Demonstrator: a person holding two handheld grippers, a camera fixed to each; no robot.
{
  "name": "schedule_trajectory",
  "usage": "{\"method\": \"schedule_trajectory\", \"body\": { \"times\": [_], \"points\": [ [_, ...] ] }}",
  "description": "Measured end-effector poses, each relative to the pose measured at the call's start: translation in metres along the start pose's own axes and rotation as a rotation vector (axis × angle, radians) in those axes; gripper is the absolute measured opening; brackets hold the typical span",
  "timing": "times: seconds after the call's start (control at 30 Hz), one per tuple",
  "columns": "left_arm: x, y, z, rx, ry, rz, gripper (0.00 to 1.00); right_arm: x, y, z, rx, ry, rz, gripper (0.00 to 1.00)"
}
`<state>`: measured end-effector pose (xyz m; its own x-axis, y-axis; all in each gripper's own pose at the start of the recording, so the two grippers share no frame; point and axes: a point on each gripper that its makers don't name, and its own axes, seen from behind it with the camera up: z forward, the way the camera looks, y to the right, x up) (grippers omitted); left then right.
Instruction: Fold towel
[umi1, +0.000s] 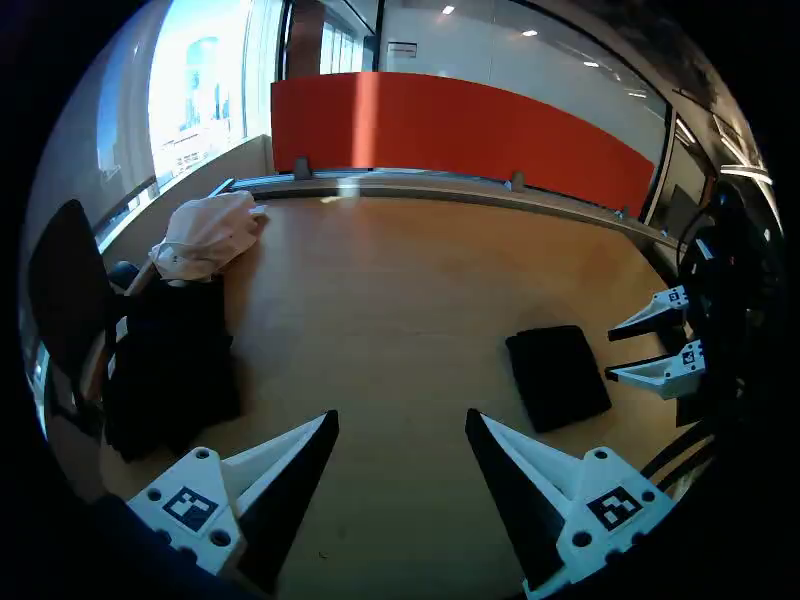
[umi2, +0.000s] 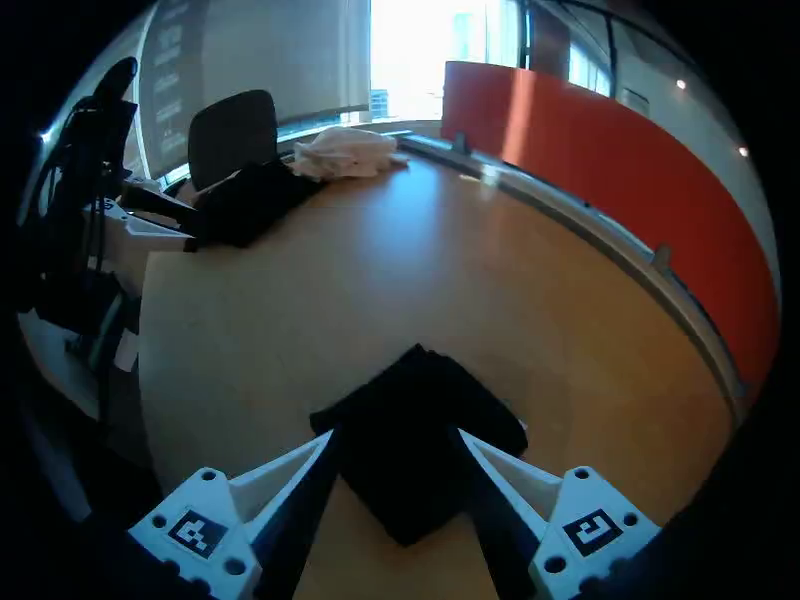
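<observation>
Black towel (umi2: 420, 440) lies folded small on the wooden table (umi1: 400, 280) by the wide-open right gripper (umi2: 396, 433), the left gripper (umi1: 401, 414) is wide open too, so the folding looks nearly done.

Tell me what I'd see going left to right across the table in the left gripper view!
First the black clothes pile → folded black towel → right gripper.

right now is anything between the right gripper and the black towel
Nothing visible does. The folded black towel lies on the bare wooden table just ahead of the right gripper, framed by its open fingers. The pile of black fabric and the white cloth sit at the far end.
</observation>
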<state>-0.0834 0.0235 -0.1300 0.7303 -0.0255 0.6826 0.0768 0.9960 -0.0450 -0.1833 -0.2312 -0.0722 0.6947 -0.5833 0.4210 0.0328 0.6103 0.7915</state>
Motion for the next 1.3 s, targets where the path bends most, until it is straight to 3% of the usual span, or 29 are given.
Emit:
{"method": "schedule_trajectory", "body": {
  "times": [0.9,1.07,1.3],
  "points": [
    [0.003,0.008,0.002,-0.005,-0.001,0.015,0.94,-0.106,0.009,0.0,-0.048,-0.151,0.075,0.74],
    [0.003,0.01,0.003,-0.007,-0.001,0.017,0.94,-0.114,0.01,0.001,-0.053,-0.163,0.076,0.7],
    [0.003,0.01,0.004,-0.009,-0.002,0.016,0.94,-0.12,0.007,0.004,-0.05,-0.172,0.082,0.49]
  ]
}}
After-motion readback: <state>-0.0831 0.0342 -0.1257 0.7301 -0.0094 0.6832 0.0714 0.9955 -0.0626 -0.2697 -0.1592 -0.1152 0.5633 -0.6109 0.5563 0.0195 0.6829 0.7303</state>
